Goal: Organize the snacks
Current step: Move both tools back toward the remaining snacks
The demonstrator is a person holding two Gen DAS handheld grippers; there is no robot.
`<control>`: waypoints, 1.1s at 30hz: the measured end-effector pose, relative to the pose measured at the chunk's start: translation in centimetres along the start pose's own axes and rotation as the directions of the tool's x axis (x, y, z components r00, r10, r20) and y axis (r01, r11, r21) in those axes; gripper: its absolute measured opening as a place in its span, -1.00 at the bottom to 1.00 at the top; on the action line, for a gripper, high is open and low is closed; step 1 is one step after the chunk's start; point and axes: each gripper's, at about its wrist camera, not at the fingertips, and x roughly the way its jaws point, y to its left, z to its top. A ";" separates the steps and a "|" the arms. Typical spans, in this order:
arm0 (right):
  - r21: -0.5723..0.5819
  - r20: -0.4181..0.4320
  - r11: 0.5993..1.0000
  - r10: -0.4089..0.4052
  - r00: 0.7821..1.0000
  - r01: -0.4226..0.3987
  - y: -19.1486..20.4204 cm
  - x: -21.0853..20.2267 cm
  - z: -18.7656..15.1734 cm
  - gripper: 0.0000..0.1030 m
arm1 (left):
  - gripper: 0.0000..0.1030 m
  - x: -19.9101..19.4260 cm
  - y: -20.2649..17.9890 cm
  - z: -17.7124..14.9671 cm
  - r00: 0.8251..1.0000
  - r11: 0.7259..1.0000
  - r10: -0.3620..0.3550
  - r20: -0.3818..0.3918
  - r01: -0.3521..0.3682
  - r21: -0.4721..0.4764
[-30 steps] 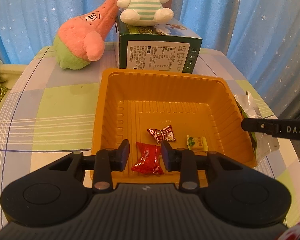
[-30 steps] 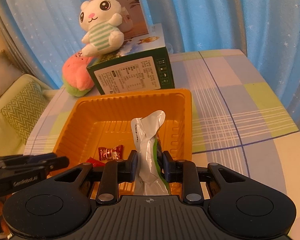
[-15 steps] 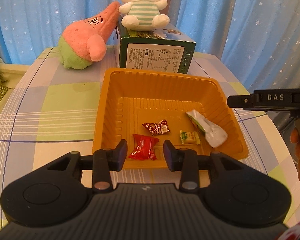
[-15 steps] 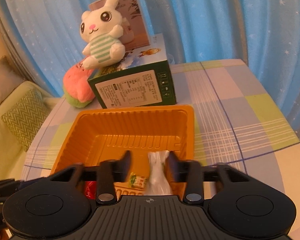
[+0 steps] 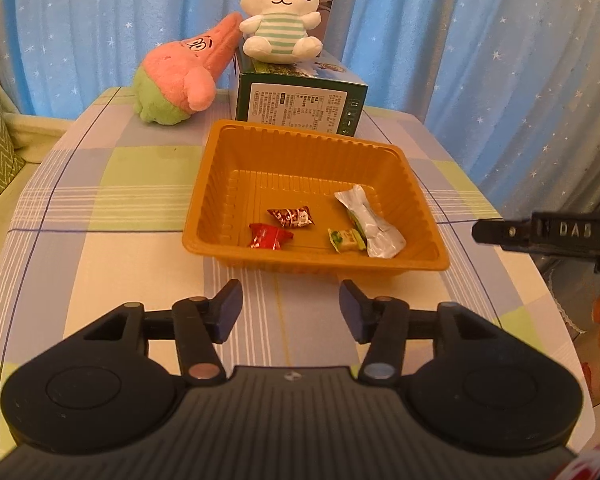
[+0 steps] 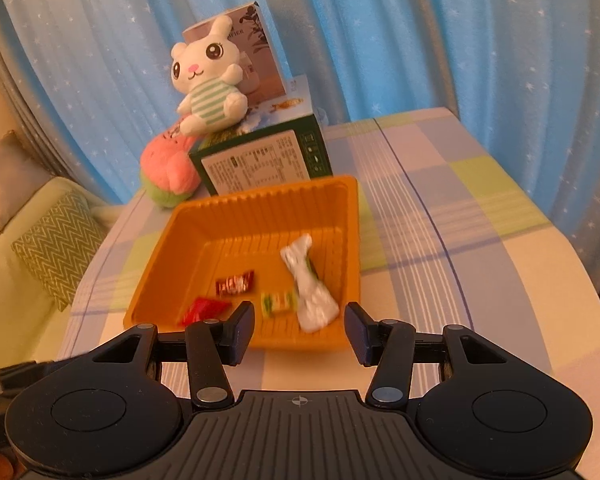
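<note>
Now dropped among three small wrapped candies in ribbed orange plastic tray (image 5: 312,258): silver-green foil snack packet (image 5: 370,222); left gripper (image 5: 290,312) opening empty, right gripper (image 6: 300,330) spread, both withdrawn.

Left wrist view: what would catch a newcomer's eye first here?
The orange tray in the middle of the checked table, with four wrapped snacks lying loose in its near half. Behind it, a white bunny plush sits on a green box, and a pink star plush leans against that box.

Both wrist cams look down-fwd, close, sharing orange tray (image 5: 420,204) (image 6: 352,208).
</note>
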 end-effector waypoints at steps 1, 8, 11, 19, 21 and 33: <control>-0.010 -0.004 1.000 -0.009 1.000 0.009 0.2 -0.6 -0.5 -0.02 | 0.05 -0.5 -0.2 -0.3 1.000 1.000 0.003 0.004 -0.003 0.004; -0.045 -0.030 0.998 -0.034 0.999 0.033 1.4 -5.1 -5.2 -0.02 | 0.28 -4.7 -1.3 -2.7 1.000 1.000 -0.011 0.021 0.011 0.003; -0.032 -0.034 0.999 -0.027 0.999 0.026 2.0 -6.7 -6.9 -0.02 | 0.35 -6.1 -1.8 -4.1 1.000 1.000 -0.016 0.019 0.016 0.007; -0.037 -0.055 0.999 -0.020 0.998 0.018 3.4 -9.3 -11.0 -0.02 | 0.52 -9.2 -2.3 -8.0 1.000 1.000 -0.013 0.012 0.013 0.002; -0.041 -0.056 0.999 -0.027 0.998 0.025 3.6 -9.7 -11.7 -0.02 | 0.54 -9.6 -2.1 -8.8 1.000 1.000 -0.008 0.008 0.008 0.000; -0.014 -0.087 0.999 -0.048 0.995 0.047 3.2 -10.7 -15.6 -0.02 | 0.55 -10.7 -0.4 -11.5 1.000 1.000 0.021 -0.018 -0.021 -0.018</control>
